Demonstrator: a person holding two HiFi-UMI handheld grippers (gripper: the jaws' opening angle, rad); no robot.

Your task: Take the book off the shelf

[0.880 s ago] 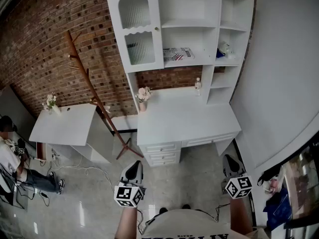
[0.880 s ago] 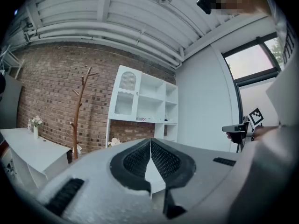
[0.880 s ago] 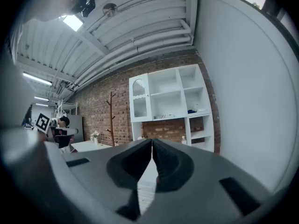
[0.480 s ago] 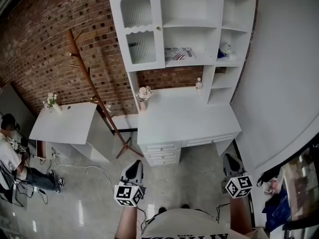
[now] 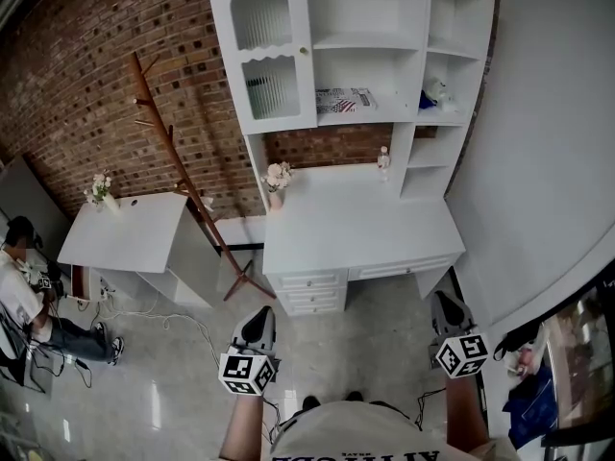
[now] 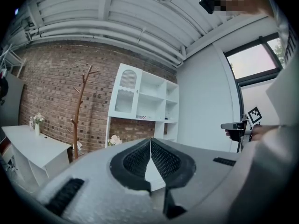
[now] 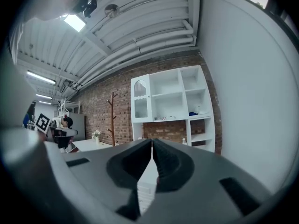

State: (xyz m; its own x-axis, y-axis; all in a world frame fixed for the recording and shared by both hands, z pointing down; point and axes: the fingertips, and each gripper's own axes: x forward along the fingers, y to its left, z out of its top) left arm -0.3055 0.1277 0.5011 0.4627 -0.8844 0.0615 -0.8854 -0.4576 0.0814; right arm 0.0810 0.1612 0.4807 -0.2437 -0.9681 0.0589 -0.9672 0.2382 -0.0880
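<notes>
I see the book (image 5: pixel 343 101) lying flat in the shelf unit (image 5: pixel 360 8), on the board just right of its glass door. My left gripper (image 5: pixel 257 323) and right gripper (image 5: pixel 445 310) hang well in front of the shelf unit, each with jaws pressed together on nothing.

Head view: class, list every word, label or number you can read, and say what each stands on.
No text reads in full.
Book on the shelf: cover print, too small to read.
Shirt: large letters, cut off by the picture's lower edge, unreadable.
Left cube and right cube: black-and-white square patterns, no words.
</notes>
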